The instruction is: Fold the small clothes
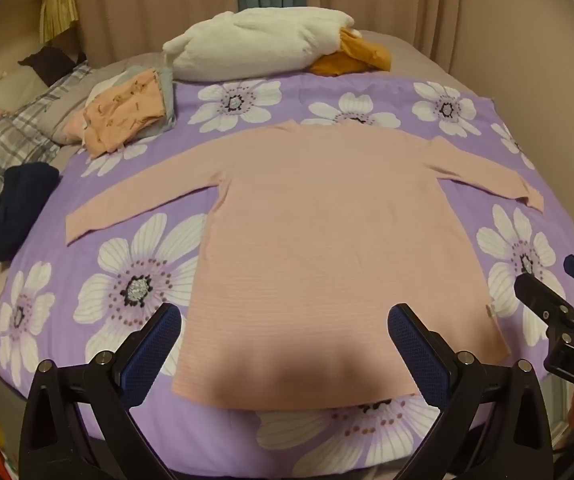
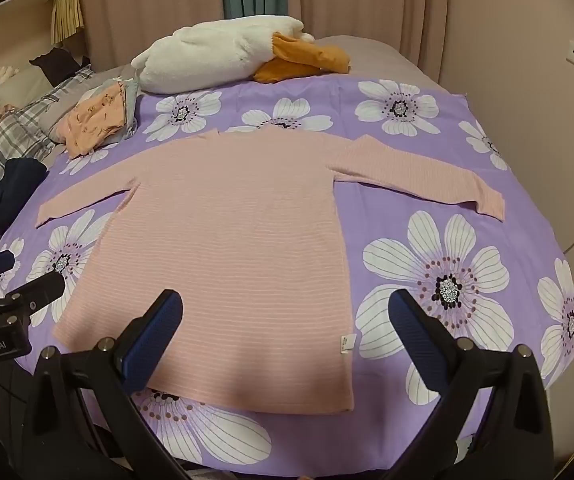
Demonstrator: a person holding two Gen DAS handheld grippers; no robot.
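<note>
A pink long-sleeved ribbed top (image 1: 319,232) (image 2: 223,240) lies flat on a purple flowered sheet (image 1: 127,264) (image 2: 427,208), both sleeves spread out, hem nearest me. My left gripper (image 1: 285,320) hovers open above the hem, its blue-padded fingers wide apart with nothing between them. My right gripper (image 2: 287,308) is also open and empty, over the hem's right corner near a small white label (image 2: 346,343). Each gripper shows at the edge of the other's view: the right gripper (image 1: 547,284) and the left gripper (image 2: 23,276).
A white plush duck (image 1: 263,46) (image 2: 223,54) with orange feet lies at the far end of the bed. A stack of folded clothes (image 1: 127,112) (image 2: 95,120), a dark garment (image 1: 19,208) (image 2: 11,192) and plaid bedding (image 1: 7,148) sit at the left. Curtains hang behind.
</note>
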